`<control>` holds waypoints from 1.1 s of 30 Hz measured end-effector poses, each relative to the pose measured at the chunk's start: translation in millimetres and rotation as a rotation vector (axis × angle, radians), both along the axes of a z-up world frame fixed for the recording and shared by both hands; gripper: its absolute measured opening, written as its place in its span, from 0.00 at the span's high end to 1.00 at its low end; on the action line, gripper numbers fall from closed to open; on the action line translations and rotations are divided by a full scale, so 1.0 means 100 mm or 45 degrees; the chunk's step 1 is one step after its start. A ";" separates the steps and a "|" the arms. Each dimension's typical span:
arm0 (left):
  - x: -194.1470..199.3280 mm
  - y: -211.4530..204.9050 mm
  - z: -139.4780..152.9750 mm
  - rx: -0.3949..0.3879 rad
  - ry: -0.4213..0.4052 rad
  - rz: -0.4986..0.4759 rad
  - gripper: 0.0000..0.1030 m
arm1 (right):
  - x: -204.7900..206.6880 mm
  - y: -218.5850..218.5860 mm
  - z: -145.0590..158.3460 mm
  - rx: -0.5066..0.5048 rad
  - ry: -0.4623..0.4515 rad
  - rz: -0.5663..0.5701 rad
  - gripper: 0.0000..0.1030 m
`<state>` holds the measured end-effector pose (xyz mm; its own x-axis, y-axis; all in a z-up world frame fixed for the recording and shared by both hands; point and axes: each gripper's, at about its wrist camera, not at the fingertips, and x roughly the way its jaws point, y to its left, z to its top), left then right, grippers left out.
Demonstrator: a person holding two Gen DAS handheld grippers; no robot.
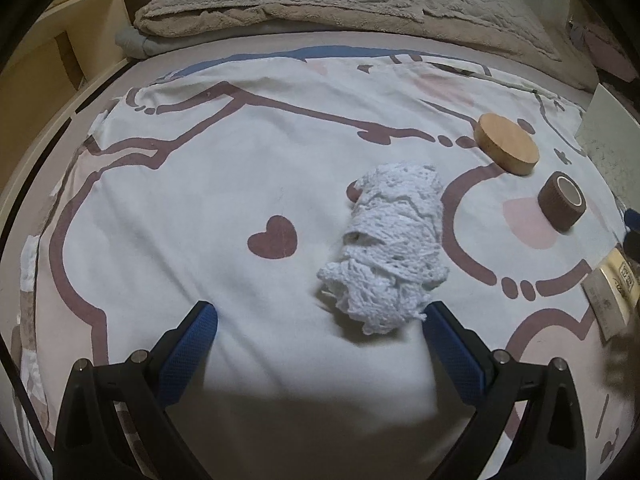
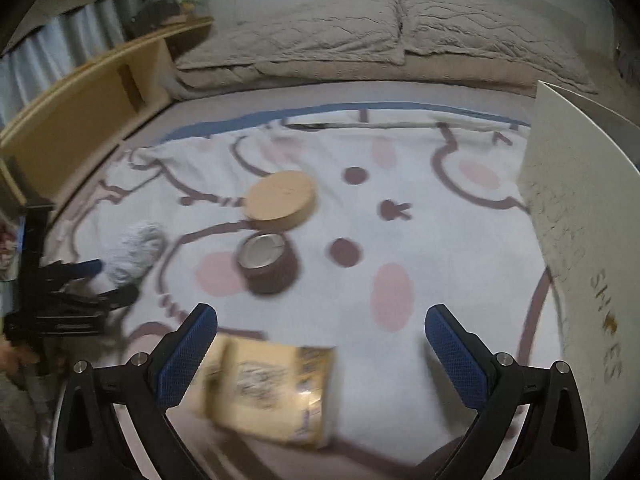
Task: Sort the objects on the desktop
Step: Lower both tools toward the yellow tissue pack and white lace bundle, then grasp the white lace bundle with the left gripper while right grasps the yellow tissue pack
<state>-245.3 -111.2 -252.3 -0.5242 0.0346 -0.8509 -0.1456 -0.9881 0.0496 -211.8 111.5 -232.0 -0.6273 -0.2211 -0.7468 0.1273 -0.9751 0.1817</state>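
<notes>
**White yarn between my left fingers**

Blue-padded and spread wide, my left gripper (image 1: 320,316) hovers low over the printed blanket (image 1: 200,200), holding nothing. The white crocheted bundle (image 1: 390,248) lies just ahead, its near end touching my right-hand pad (image 1: 448,340). Farther right sit a wooden disc (image 1: 507,144) and a brown tape roll (image 1: 562,201), near each other but apart.

My right gripper (image 2: 320,316) is equally wide open and empty. A yellowish printed packet (image 2: 268,392), blurred, lies between its fingers, nearer the left pad (image 2: 188,348). Beyond are the tape roll (image 2: 267,264) and disc (image 2: 280,200), and a white box (image 2: 580,208) stands at the right edge.
</notes>
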 end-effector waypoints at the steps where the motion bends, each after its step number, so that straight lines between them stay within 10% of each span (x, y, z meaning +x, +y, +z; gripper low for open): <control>1: -0.01 0.00 0.01 0.008 0.000 -0.004 0.00 | 0.03 -0.04 -0.01 -0.004 -0.004 0.006 0.00; 19: -0.12 0.25 0.11 0.114 0.002 -0.063 0.23 | 0.15 -0.38 -0.35 0.286 -0.112 -0.023 0.00; 33: -0.05 0.18 0.16 0.141 -0.014 -0.031 0.56 | 0.20 -0.35 -0.38 0.245 -0.090 -0.025 0.00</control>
